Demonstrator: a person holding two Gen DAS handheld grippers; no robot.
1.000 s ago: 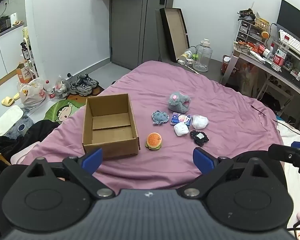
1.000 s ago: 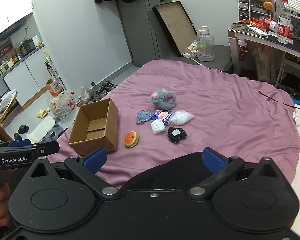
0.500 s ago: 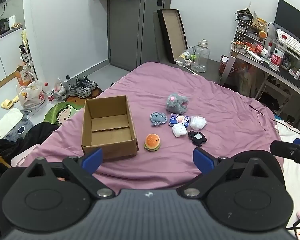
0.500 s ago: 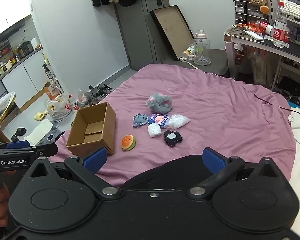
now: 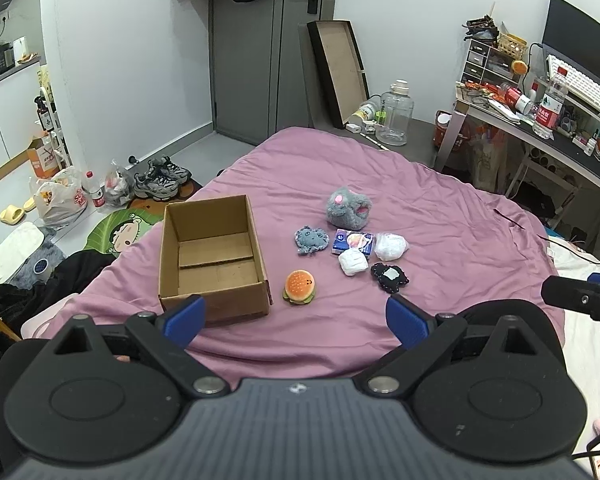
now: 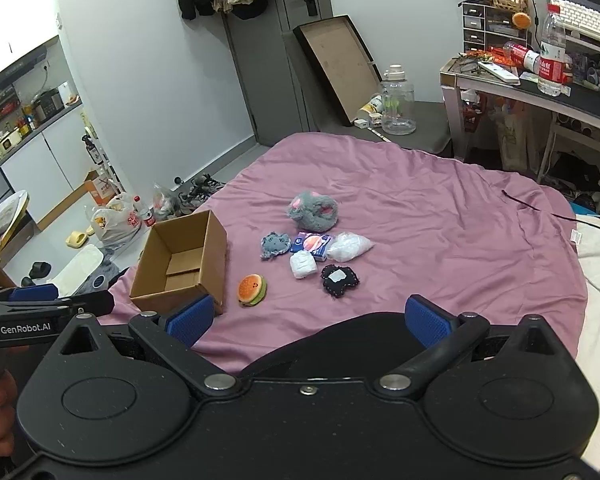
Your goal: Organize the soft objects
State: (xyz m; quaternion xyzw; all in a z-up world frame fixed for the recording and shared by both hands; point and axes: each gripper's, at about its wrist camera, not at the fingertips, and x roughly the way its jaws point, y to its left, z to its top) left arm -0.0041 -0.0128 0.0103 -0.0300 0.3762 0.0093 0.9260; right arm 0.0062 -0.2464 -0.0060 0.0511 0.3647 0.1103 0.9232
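Observation:
An open, empty cardboard box (image 5: 212, 256) (image 6: 180, 264) stands on the purple bedspread (image 5: 440, 216). To its right lie a burger plush (image 5: 299, 287) (image 6: 252, 289), a small blue-grey plush (image 5: 310, 239) (image 6: 275, 243), a grey furry plush (image 5: 348, 211) (image 6: 314, 210), a blue packet (image 5: 354, 241) (image 6: 311, 243), two white soft bundles (image 5: 353, 262) (image 5: 390, 246) and a black plush (image 5: 389, 277) (image 6: 339, 281). My left gripper (image 5: 296, 318) and right gripper (image 6: 306, 320) both hang open and empty, well short of the objects.
The floor to the left holds shoes (image 5: 162, 178), plastic bags (image 5: 60, 198) and a green mat (image 5: 120, 232). A cluttered desk (image 5: 540, 120) stands at the right. A large clear jug (image 5: 396, 114) and a leaning flat box (image 5: 336, 72) sit beyond the bed by the door.
Both grippers have drawn back and risen slightly, so the box and toys sit a little farther off. Nothing on the bed has moved.

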